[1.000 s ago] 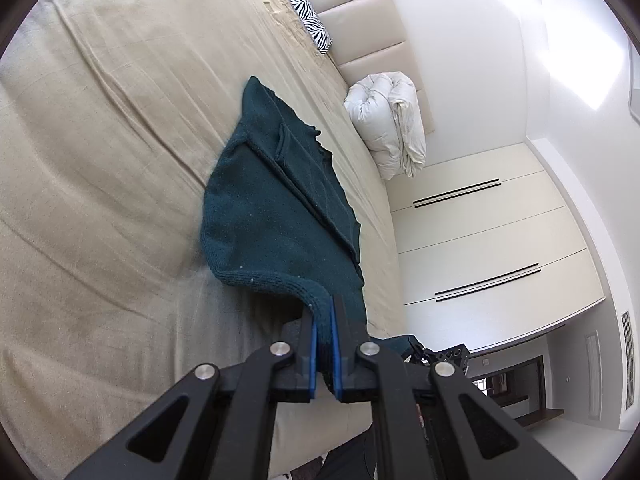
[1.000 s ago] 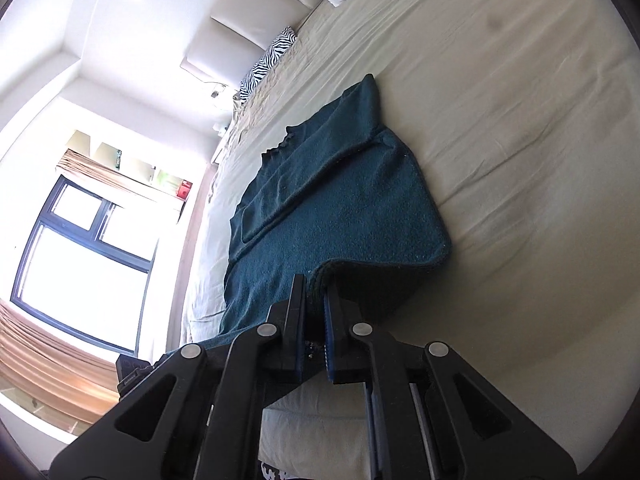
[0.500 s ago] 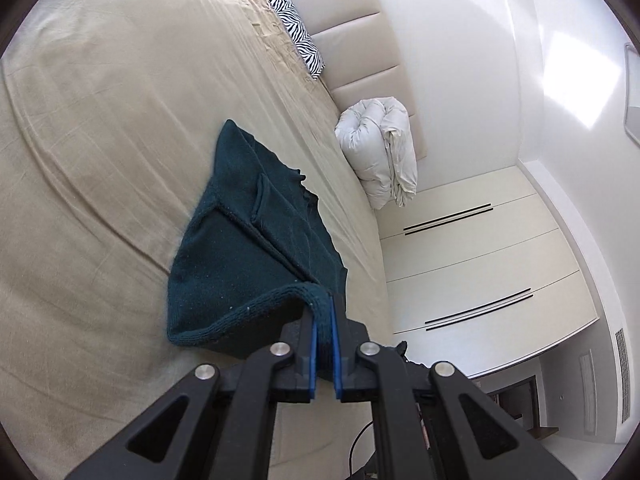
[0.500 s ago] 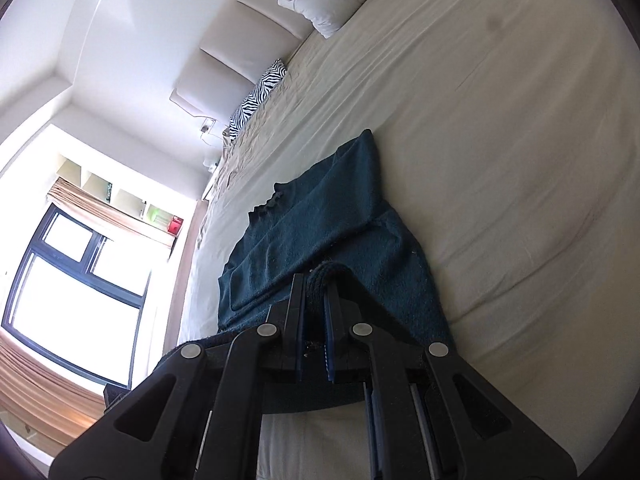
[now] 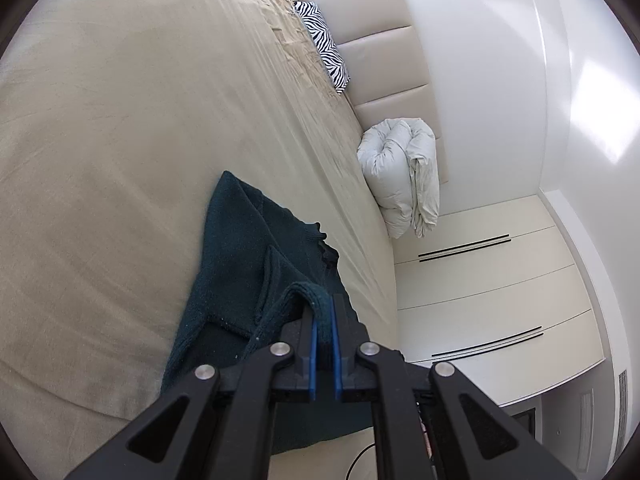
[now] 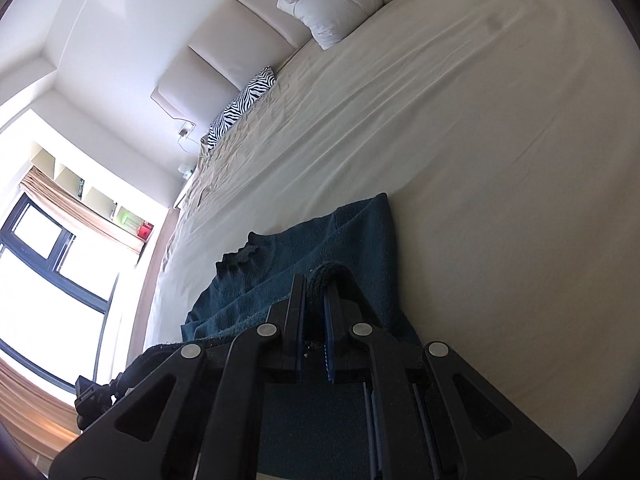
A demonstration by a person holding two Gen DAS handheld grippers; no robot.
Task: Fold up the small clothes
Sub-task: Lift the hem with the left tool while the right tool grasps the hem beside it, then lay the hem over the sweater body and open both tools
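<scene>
- My left gripper (image 5: 325, 316): fingers clamped on a ribbed edge of the dark teal sweater (image 5: 236, 256).
- My right gripper (image 6: 315, 300): fingers clamped on another edge of that sweater.
- Sweater: its far part lies on the beige bed sheet (image 5: 120, 140), the near part lifted.
- Zebra-print pillow (image 5: 324, 46) and folded white duvet (image 5: 404, 168): by the headboard.
- Writing, labels: none I can read.

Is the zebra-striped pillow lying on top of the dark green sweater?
No. The zebra-striped pillow lies far up the bed by the headboard, well apart from the dark green sweater.
</scene>
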